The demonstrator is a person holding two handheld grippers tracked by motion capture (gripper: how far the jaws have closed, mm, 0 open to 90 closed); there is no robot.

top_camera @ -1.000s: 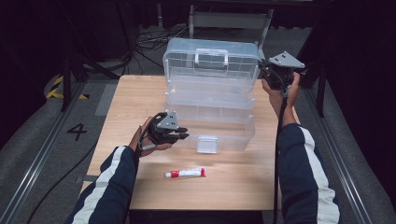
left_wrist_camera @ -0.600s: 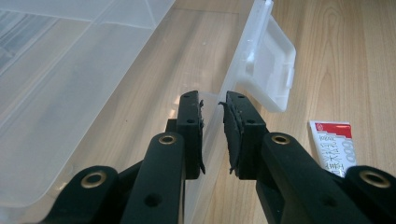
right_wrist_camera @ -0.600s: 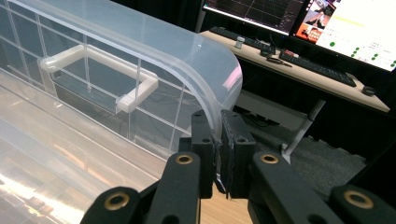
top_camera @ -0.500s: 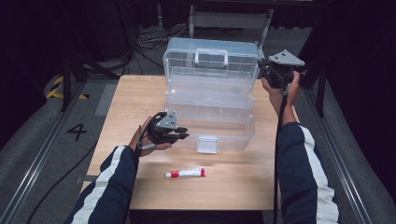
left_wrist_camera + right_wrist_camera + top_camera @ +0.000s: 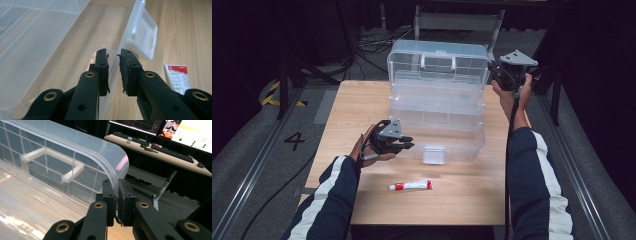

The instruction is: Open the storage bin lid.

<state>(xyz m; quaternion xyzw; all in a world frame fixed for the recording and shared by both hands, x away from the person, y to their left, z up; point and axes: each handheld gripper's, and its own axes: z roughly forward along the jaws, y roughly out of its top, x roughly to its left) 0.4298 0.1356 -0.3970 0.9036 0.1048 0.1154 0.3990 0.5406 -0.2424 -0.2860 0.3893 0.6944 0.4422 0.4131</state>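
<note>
Both grippers grip a large clear plastic storage box (image 5: 437, 117) that stands open on the light wooden table (image 5: 357, 105).

The box sits at the far middle of the table, its clear lid (image 5: 439, 62) with a moulded handle raised upright behind the base. The right gripper (image 5: 503, 75), at the lid's far right corner, has its jaws pinched on the lid's curved rim, as the right gripper view shows. The left gripper (image 5: 404, 145) is at the box's near left corner; in the left gripper view its jaws straddle the thin front wall with a narrow gap, and whether the pads press on it is unclear. A white latch flap (image 5: 433, 155) hangs from the front wall. A small red-and-white tube (image 5: 411, 185) lies on the table, near the box.
</note>
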